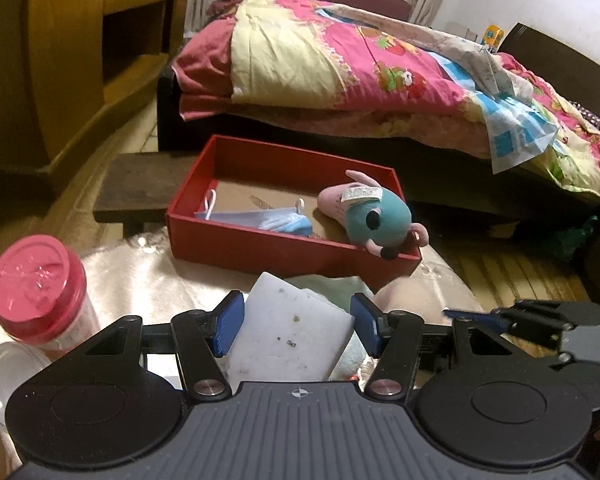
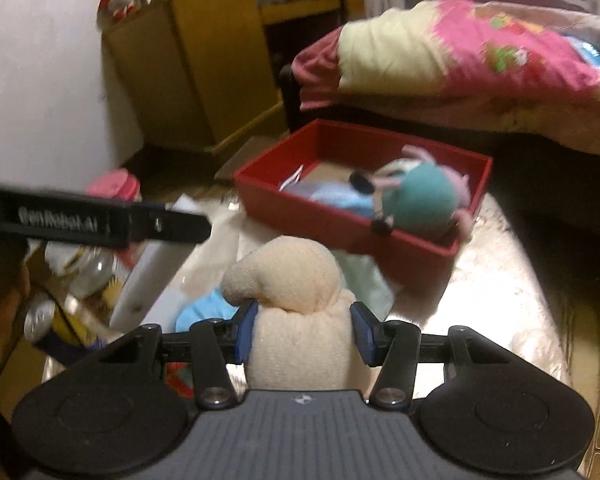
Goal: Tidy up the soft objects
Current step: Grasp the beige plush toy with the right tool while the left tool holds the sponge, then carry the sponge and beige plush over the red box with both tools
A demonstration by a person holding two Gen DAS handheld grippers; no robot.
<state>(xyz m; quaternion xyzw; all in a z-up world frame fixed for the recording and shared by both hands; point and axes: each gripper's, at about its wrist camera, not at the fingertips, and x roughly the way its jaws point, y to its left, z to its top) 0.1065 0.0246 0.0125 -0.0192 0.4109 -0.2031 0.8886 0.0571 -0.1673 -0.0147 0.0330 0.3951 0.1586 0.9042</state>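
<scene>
A red box (image 1: 260, 246) stands on the shiny table top. Inside it lie a teal and pink plush toy (image 1: 376, 220) and a blue face mask (image 1: 268, 220). My left gripper (image 1: 298, 324) is shut on a white sponge block (image 1: 292, 344), both blue pads pressing its sides. The right wrist view shows that sponge (image 2: 148, 280) tilted under the left gripper's finger (image 2: 168, 226). My right gripper (image 2: 304, 328) is shut on a cream soft toy (image 2: 292, 276), held above the table in front of the box (image 2: 340, 232). Its blue pad edge (image 1: 464, 314) shows at the right of the left wrist view.
A pink-lidded jar (image 1: 40, 292) stands at the left beside a clear container (image 1: 4, 376). A pale green cloth (image 1: 332, 288) and a blue cloth (image 2: 204, 312) lie on the table. A bed with a pink quilt (image 1: 380, 72) and a wooden cabinet (image 1: 100, 40) are behind.
</scene>
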